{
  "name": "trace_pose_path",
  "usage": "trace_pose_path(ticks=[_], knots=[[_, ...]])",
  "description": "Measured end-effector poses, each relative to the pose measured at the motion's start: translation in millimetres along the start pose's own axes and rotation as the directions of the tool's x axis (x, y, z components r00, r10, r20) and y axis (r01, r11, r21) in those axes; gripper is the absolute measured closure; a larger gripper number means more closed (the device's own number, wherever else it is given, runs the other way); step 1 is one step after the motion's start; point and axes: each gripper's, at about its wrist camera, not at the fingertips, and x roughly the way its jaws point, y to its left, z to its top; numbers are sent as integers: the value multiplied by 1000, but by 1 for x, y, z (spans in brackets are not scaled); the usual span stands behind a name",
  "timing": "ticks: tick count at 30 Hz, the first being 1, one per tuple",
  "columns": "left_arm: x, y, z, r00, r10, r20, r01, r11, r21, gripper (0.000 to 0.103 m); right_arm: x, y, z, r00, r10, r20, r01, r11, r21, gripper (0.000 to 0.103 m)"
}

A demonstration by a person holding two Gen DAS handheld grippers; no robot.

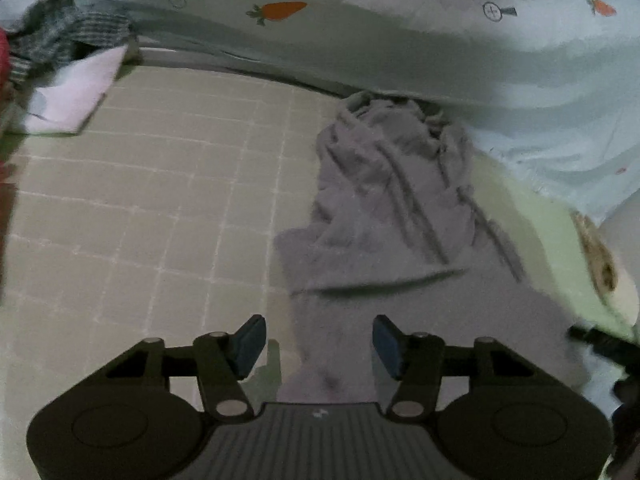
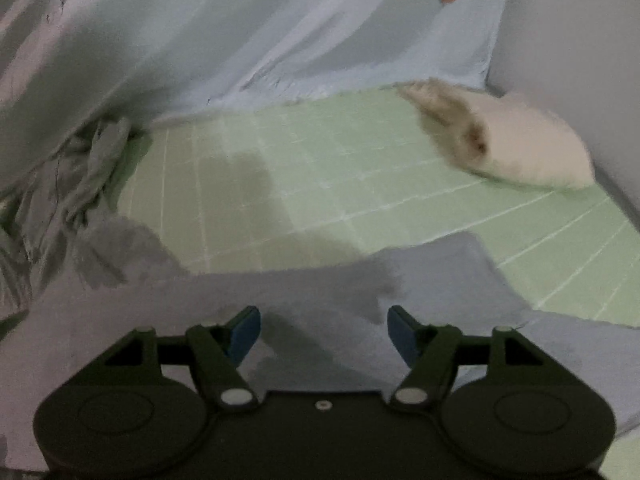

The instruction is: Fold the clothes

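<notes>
Lying on a checked green bed sheet (image 2: 360,168), the grey garment (image 1: 392,200) is half flat and half bunched: its near part spreads smooth under both claws, while its far end is rucked into ridges against a pale blue carrot-print cover (image 1: 400,40). The left claw (image 1: 319,346) hangs above the flat part with its jaws wide and nothing between them; the right claw (image 2: 324,336) is likewise spread and empty over the same cloth, where a straight edge runs across toward a corner (image 2: 472,240).

My reading is that the garment is between folds or being laid out; the scene fits either. Any next grasp calls for finding a true hem or corner and closing on one layer only.

Which kind of garment it is cannot be told, since sleeves or legs are lost in the rumple. Motion blur softens everything. At far left sits a checked cloth heap (image 1: 60,28) beside a pale folded piece (image 1: 76,92); a fluffy white thing (image 2: 520,140) is unclear.
</notes>
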Motion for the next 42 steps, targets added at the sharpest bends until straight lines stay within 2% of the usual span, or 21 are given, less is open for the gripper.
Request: trace_pose_path(ticks=[1, 2, 4, 7, 11, 16, 22, 25, 27, 30, 32, 36, 38, 40, 42], knots=[[6, -1, 4, 1000, -2, -1, 2, 1000, -5, 59, 4, 2, -1, 1000, -7, -13, 7, 1000, 2, 32], [11, -1, 7, 1000, -1, -3, 1, 1000, -11, 78, 8, 4, -3, 1000, -13, -21, 13, 1000, 6, 31], [20, 0, 14, 1000, -6, -6, 6, 1000, -22, 95, 10, 4, -4, 1000, -19, -11, 19, 1000, 10, 29], [28, 8, 23, 1000, -26, 0, 26, 998, -55, 95, 10, 4, -5, 1000, -24, -2, 24, 1000, -9, 24], [34, 26, 38, 998, -56, 12, 57, 987, -153, 94, 12, 0, -6, 1000, -18, 5, 18, 1000, -7, 19], [56, 35, 59, 997, -79, -7, 77, 982, -173, 94, 15, -5, -8, 1000, -16, 14, 16, 1000, 8, 8], [77, 45, 72, 994, -107, -8, 102, 967, -234, 94, 17, -8, -9, 1000, -14, 23, 14, 1000, 1, 7], [72, 54, 73, 992, -127, 16, 126, 945, -301, 94, 17, -9, -9, 1000, -11, 25, 11, 1000, 3, 6], [64, 59, 69, 989, -140, 39, 145, 931, -334, 92, 17, -10, -10, 1000, -9, 26, 9, 1000, 6, 5], [47, 68, 59, 984, -167, 63, 179, 900, -397, 79, 18, -10, -10, 1000, -11, 29, 11, 1000, 7, 5], [37, 72, 52, 981, -180, 70, 193, 881, -433, 67, 18, -9, -10, 999, -11, 30, 11, 1000, 8, 5], [20, 76, 33, 977, -201, 66, 209, 861, -464, 54, 19, -10, -11, 999, -10, 34, 9, 1000, 8, 5], [18, 80, 26, 967, -250, 47, 242, 846, -474, 48, 19, -10, -11, 999, -10, 37, 9, 1000, 10, 5], [25, 79, 20, 949, -315, 2, 277, 832, -480, 45, 18, -10, -12, 999, -10, 39, 10, 1000, 11, 4], [34, 72, 15, 946, -321, -43, 265, 843, -469, 45, 18, -9, -12, 999, -12, 40, 11, 1000, 12, 4]])
